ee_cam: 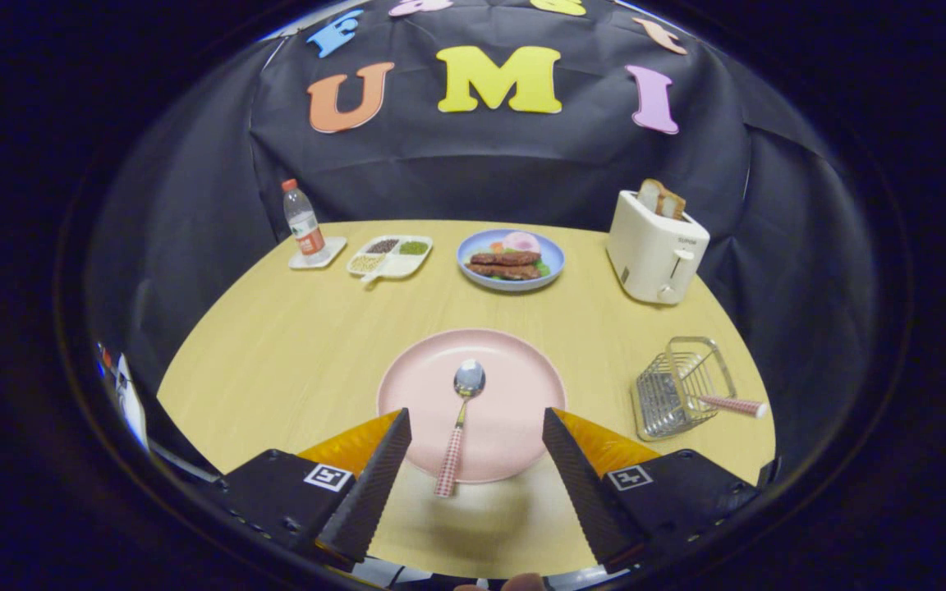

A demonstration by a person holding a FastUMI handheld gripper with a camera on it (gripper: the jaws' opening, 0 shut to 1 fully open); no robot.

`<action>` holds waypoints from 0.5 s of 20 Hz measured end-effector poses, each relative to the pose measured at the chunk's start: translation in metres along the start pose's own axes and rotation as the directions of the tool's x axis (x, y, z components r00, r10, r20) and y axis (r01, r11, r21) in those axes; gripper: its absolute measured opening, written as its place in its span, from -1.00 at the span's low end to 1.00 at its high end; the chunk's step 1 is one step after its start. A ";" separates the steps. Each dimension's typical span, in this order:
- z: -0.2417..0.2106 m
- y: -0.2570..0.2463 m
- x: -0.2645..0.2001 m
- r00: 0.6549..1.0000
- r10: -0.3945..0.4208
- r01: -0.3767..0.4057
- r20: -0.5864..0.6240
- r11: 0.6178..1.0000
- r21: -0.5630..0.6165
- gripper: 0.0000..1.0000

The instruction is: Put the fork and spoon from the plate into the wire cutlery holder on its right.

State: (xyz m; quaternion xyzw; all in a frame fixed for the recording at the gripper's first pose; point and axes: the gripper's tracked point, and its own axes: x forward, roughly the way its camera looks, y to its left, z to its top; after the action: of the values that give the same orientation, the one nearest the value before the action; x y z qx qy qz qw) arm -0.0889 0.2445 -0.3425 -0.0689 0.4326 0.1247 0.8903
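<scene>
1. Hand-held gripper (473, 427) is held wide apart above the near edge of the plate (514, 386), nothing gripped.
2. Spoon (461, 423) is seen lying on the plate between the fingers, bowl pointing away, checked handle overhanging the near rim.
3. Holder (678, 390) is set on the worktop (292, 345) right of the plate; a checked handle (732, 404), likely the fork's, sticks out of it.

I see the counter (292, 345) evenly and brightly lit from above, with soft shadows under the tongs (473, 427), which stand wide apart. Fisheye bending curves the far edges; the near fingers look slightly blurred.
</scene>
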 end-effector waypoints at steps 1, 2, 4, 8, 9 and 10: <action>-0.007 0.005 0.007 1.000 -0.002 0.002 -0.013 1.000 0.000 0.93; -0.011 0.008 0.013 1.000 -0.004 0.004 -0.024 1.000 -0.001 0.93; -0.019 0.011 0.026 0.999 -0.014 0.014 -0.040 1.000 0.003 0.93; -0.033 0.010 0.047 0.995 -0.039 0.041 -0.087 0.999 0.021 0.52; -0.037 0.011 0.052 0.994 -0.039 0.042 -0.105 0.999 0.028 0.47; -0.041 0.011 0.055 0.992 -0.041 0.045 -0.117 0.999 0.028 0.41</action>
State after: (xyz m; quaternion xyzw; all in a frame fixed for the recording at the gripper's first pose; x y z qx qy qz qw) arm -0.0897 0.2546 -0.4110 -0.0719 0.4842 0.0946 0.8669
